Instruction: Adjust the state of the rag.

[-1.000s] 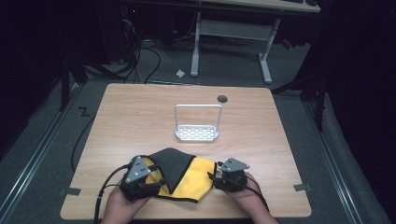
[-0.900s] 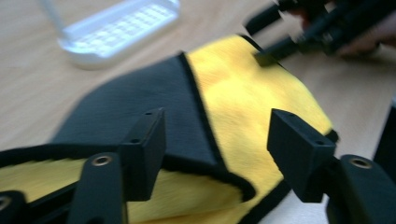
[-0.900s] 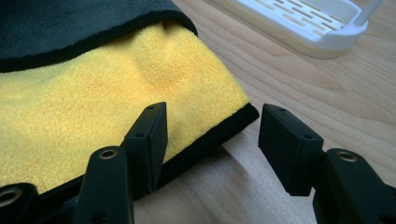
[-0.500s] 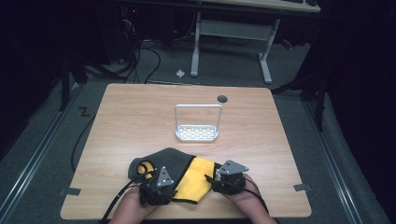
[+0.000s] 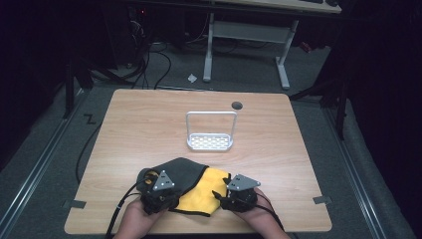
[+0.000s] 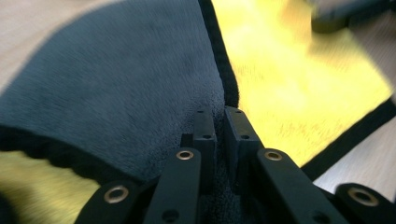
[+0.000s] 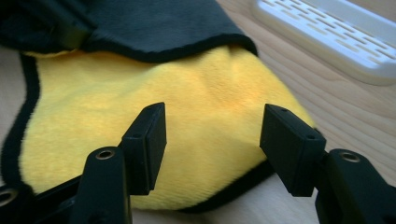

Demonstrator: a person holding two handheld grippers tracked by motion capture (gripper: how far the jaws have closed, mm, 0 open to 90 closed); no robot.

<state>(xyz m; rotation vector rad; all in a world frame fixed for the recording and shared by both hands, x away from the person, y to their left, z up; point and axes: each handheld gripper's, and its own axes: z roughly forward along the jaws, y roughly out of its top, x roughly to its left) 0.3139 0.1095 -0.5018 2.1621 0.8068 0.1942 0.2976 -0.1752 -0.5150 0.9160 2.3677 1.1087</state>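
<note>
Dragged leftward since a moment ago, the cloth's (image 5: pixel 191 185) grey flap now covers more of its yellow face, just in front of the white rack (image 5: pixel 210 131). Left gripper (image 6: pixel 219 122) pinches the grey fold tight. Right gripper (image 7: pixel 212 135) gapes wide over the yellow edge, holding nothing.

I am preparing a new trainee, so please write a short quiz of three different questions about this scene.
1. True or false: the left gripper is shut on the yellow and dark grey plush cloth with black edging.
2. The right gripper is: A open, B shut.
3. What stands beyond the cloth on the light wooden table?

Key: 1 true; 2 A; 3 the white perforated plastic tray with a hoop handle.
</note>
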